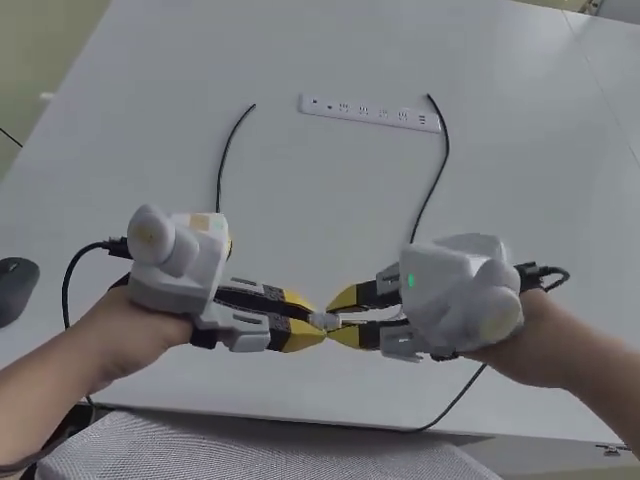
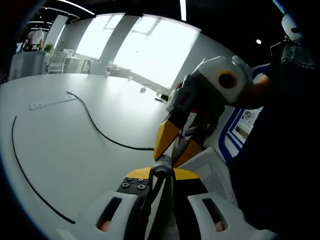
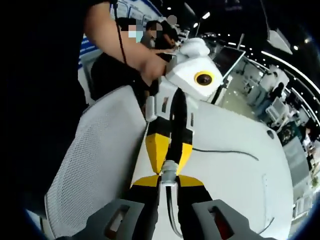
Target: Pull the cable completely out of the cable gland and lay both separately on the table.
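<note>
My two grippers meet tip to tip above the table's near edge. Between the yellow tips sits a small pale cable gland [image 1: 325, 321]. My left gripper [image 1: 313, 326] comes in from the left, shut on the cable gland [image 2: 162, 165]. The right gripper [image 1: 338, 322] closes on the same piece from the right. In the right gripper view a thin pale cable [image 3: 173, 212] runs from the cable gland [image 3: 169, 171] back between my right gripper's [image 3: 169, 181] jaws. The exact spot where the right jaws pinch, gland end or cable, is hard to tell.
A white power strip [image 1: 370, 112] lies at the back of the white table [image 1: 330, 200], with a black lead [image 1: 436, 185] running toward me. Another black cable [image 1: 224, 160] lies to its left. A dark mouse [image 1: 15, 286] sits at the left edge. A grey mesh chair [image 1: 250, 452] is below.
</note>
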The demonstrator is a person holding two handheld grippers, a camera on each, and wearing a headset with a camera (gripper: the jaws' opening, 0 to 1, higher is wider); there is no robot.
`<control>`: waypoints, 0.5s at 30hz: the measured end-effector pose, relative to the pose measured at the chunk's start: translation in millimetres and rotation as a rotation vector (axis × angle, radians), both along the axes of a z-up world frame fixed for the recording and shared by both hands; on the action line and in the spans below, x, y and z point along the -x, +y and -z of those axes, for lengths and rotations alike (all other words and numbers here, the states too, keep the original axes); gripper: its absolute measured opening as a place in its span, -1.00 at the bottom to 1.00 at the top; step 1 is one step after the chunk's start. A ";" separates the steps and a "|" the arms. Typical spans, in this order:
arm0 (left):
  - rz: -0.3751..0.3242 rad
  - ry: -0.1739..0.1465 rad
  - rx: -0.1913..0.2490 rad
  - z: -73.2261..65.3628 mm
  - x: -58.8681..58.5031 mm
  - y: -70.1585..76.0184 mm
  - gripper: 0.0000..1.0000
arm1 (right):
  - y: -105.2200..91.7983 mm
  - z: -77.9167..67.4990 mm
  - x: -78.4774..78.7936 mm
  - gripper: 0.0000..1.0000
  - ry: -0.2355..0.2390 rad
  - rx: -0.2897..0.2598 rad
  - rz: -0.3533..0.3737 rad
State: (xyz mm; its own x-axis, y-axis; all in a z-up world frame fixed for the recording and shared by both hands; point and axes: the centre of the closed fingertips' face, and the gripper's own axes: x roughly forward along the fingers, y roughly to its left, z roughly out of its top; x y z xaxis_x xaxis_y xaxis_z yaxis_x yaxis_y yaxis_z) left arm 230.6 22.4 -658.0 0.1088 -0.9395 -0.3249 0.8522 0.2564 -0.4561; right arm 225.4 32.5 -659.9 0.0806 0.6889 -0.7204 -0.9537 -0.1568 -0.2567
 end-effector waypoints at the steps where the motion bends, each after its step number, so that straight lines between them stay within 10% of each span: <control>1: -0.003 0.003 0.001 0.5 -0.2 0.1 -0.71 | 0.5 -0.1 0.0 -0.85 -0.025 0.001 -0.001; 7: -0.015 0.002 0.013 0.0 -2.8 1.0 -0.71 | 1.3 -2.2 -3.4 -0.85 -0.031 -0.026 0.032; 15: -0.003 -0.020 0.015 -1.8 -2.4 -1.0 -0.70 | -0.8 -3.0 -6.8 -0.72 0.114 -0.067 0.105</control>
State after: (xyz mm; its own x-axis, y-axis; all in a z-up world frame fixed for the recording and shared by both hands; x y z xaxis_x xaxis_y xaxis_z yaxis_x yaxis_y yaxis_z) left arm 233.0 21.4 -656.3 0.1175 -0.9439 -0.3086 0.8605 0.2519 -0.4428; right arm 232.1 31.7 -656.9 0.0753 0.7280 -0.6814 -0.9874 -0.0407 -0.1527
